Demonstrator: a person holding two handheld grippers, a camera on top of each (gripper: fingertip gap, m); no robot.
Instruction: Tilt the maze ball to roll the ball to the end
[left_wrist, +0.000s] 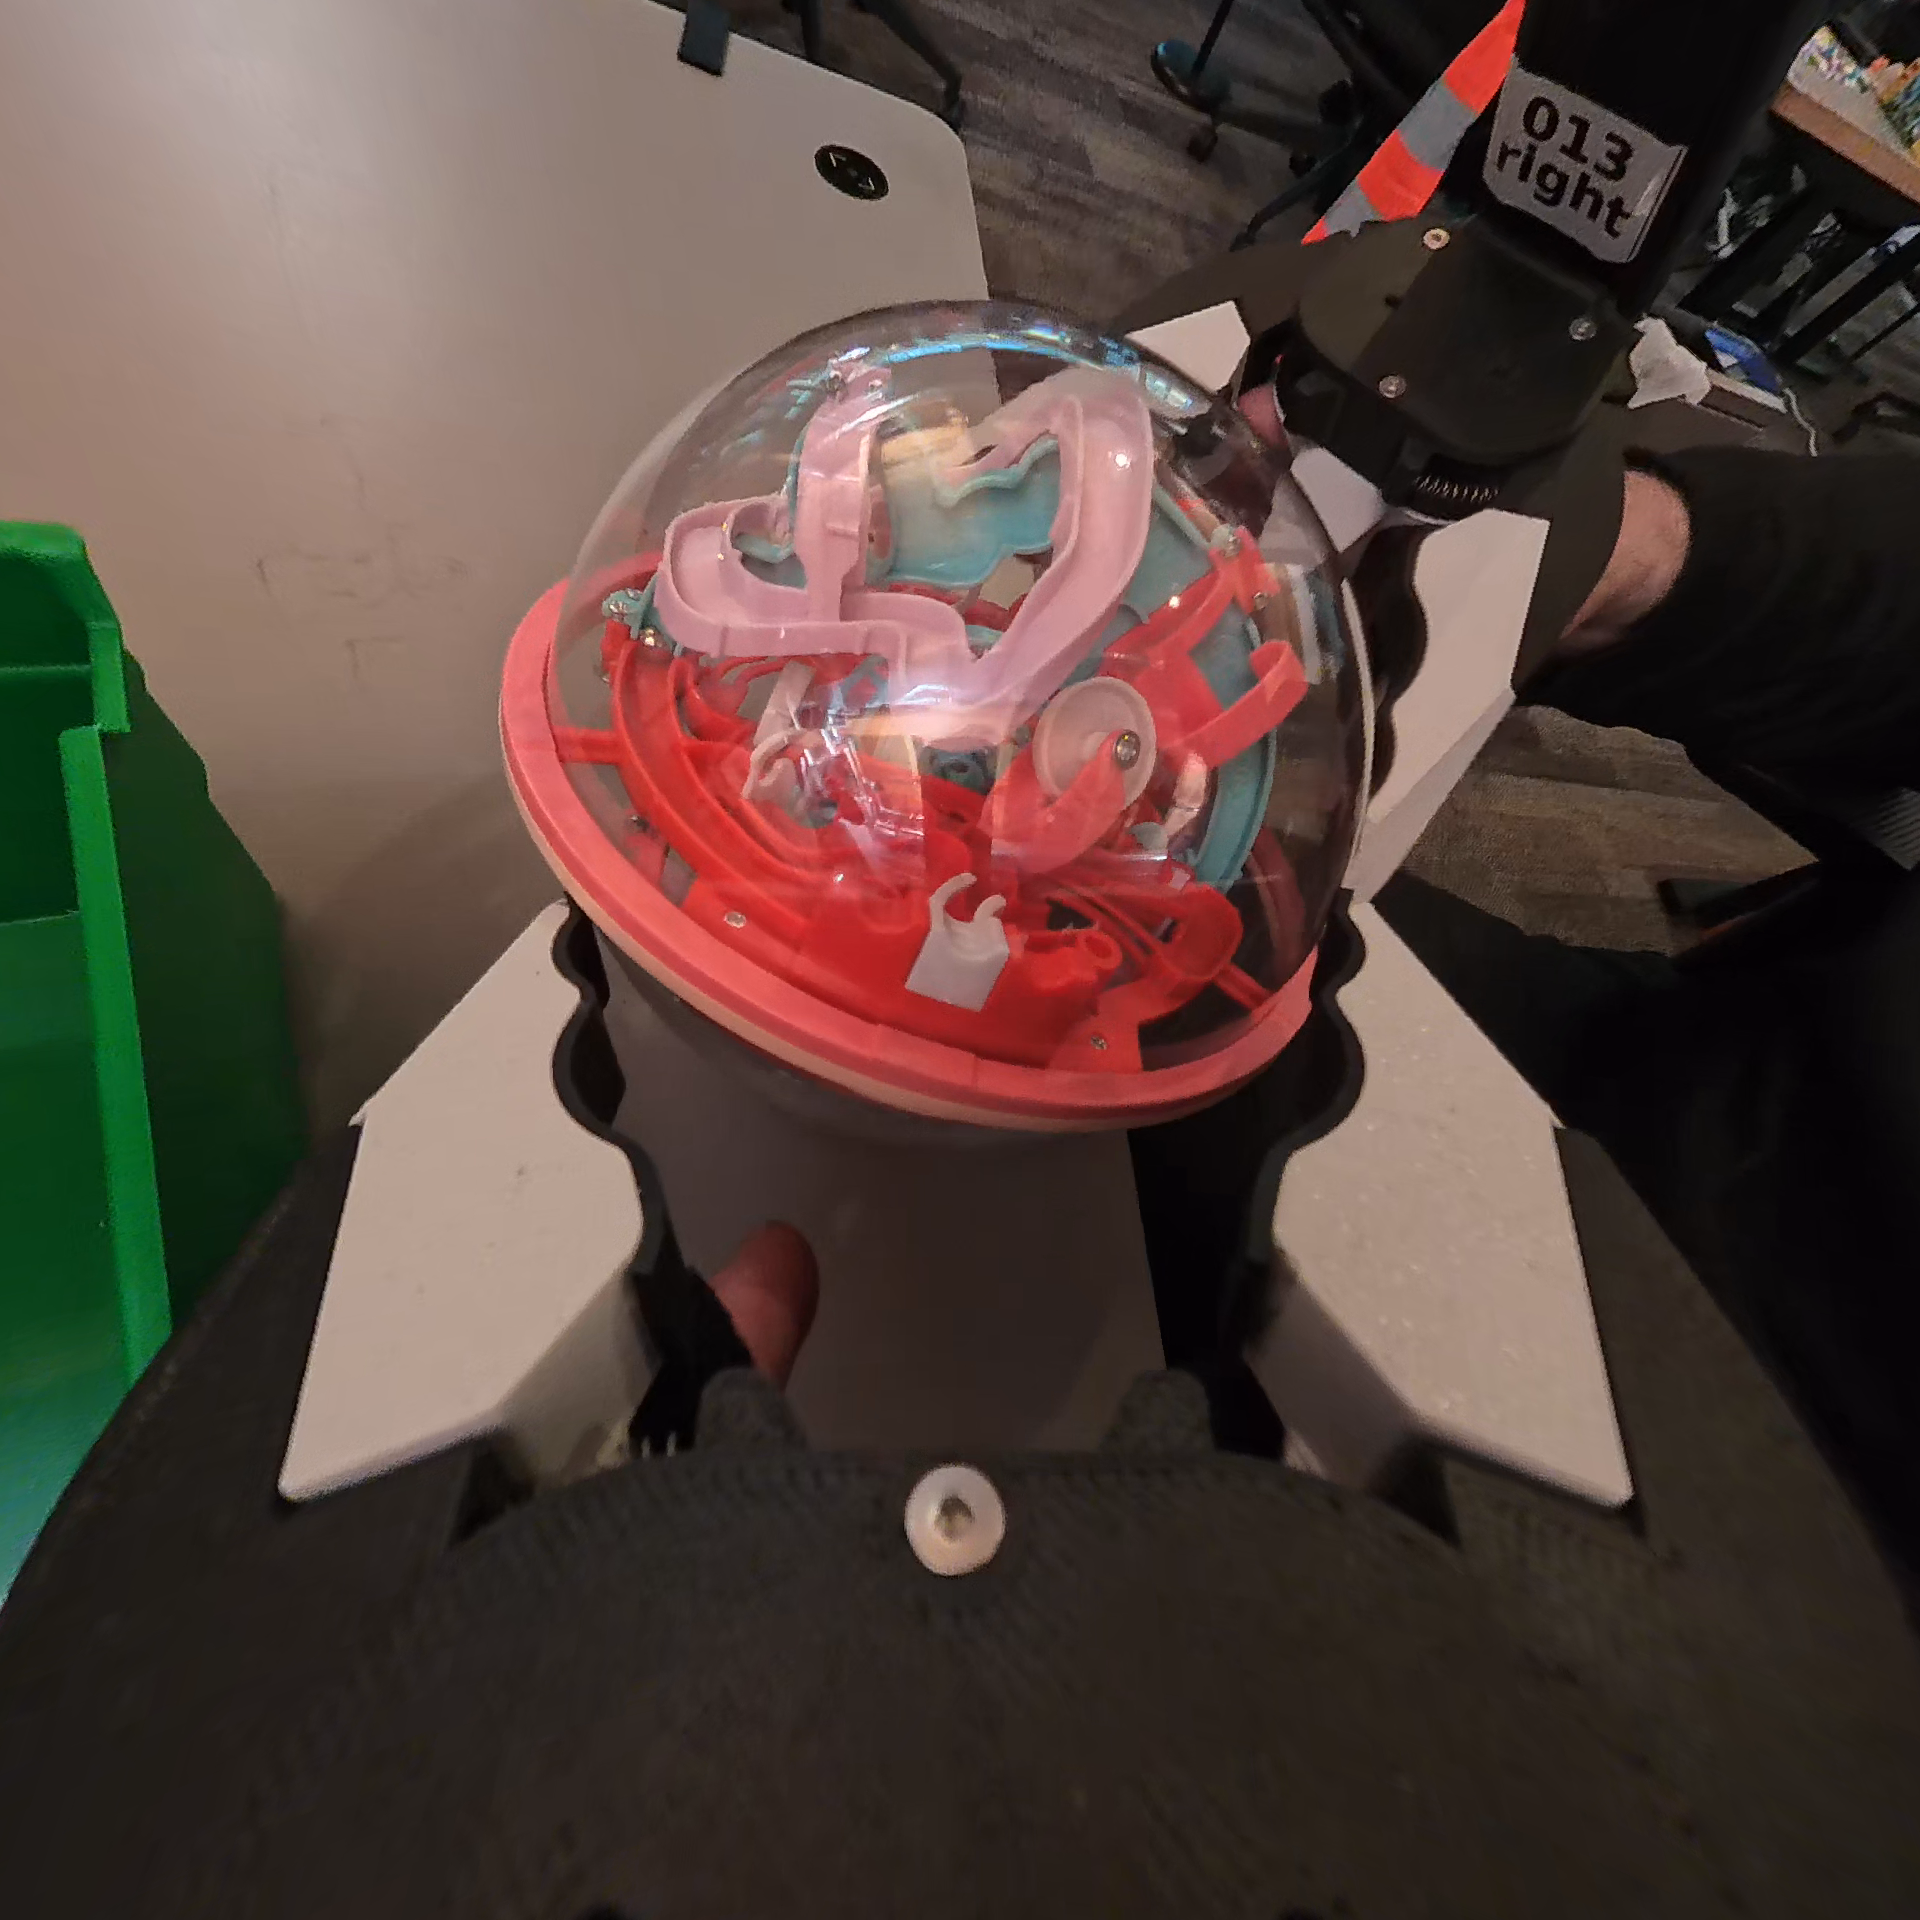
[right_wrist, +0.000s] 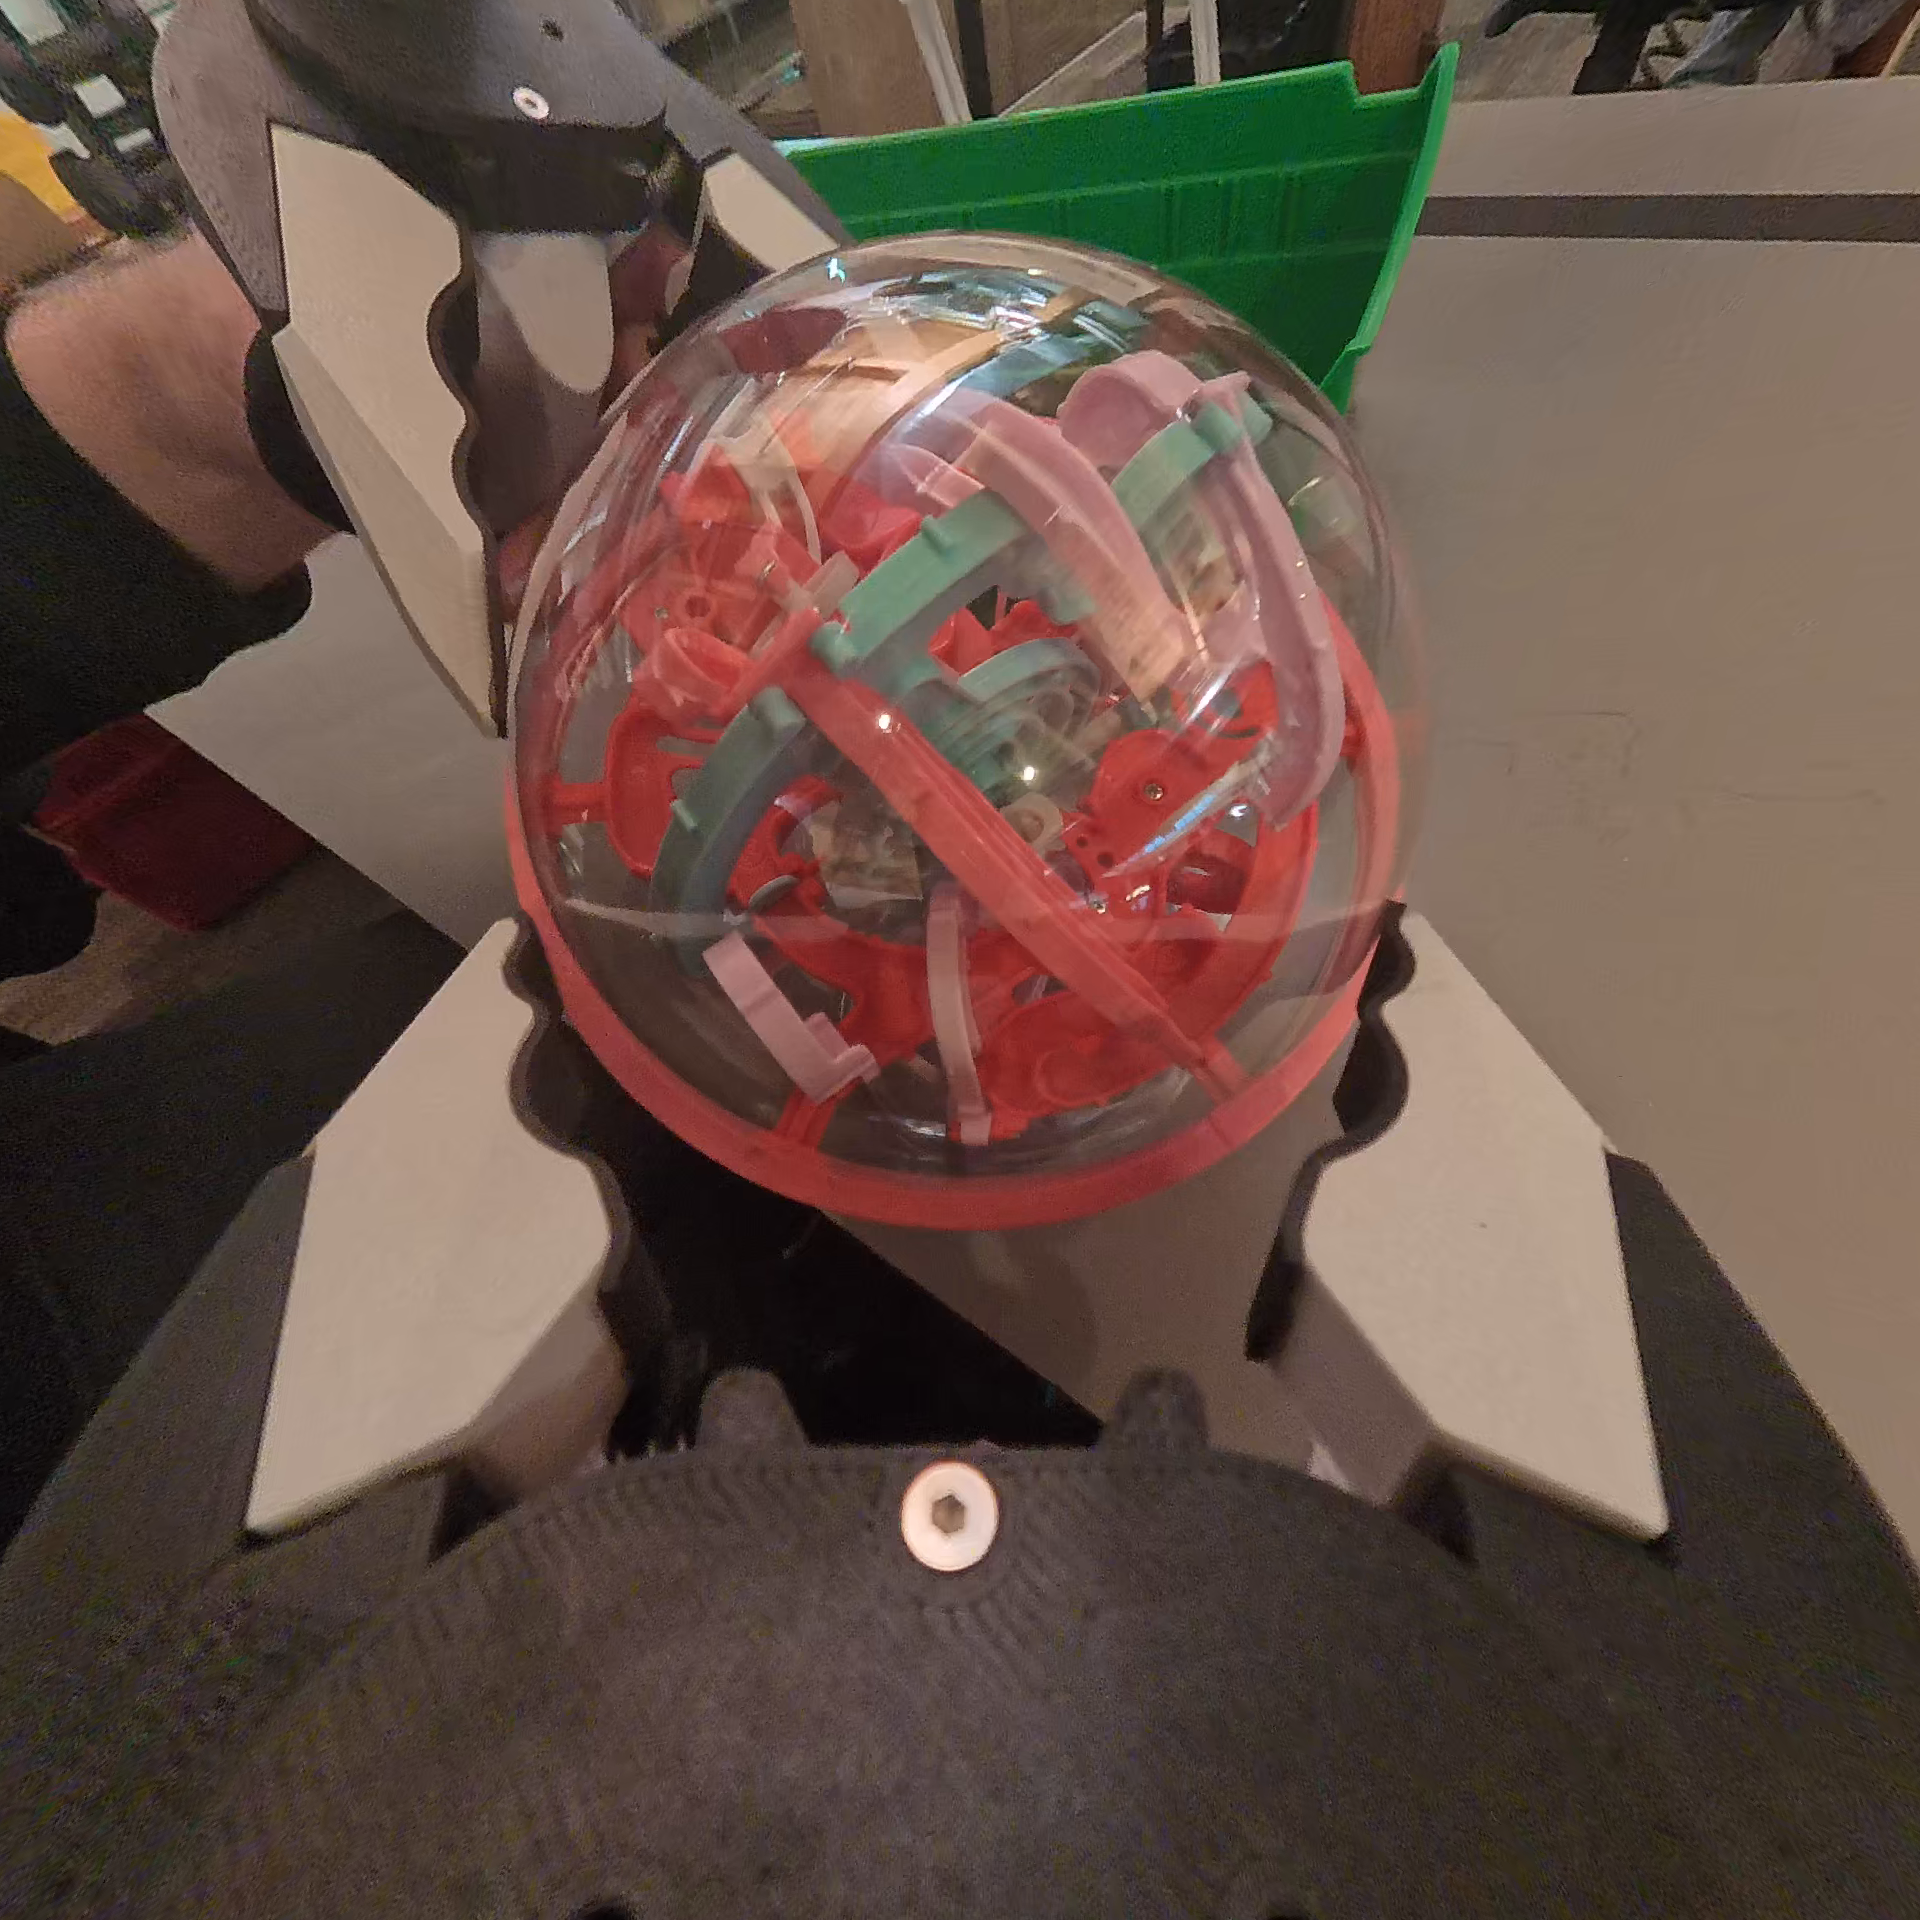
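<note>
Both jaws stand spread wide, clamping the maze ball (left_wrist: 935, 707) between them: the left gripper (left_wrist: 961, 997) and the right gripper (right_wrist: 956, 997) each press it from opposite sides, holding it above the pale table (right_wrist: 1662, 727). Its clear shell shows red, pink and teal tracks; the small ball inside cannot be made out. A white label with writing sits on the right gripper's black body. Behind the maze ball stands a green bin (right_wrist: 1195, 187).
</note>
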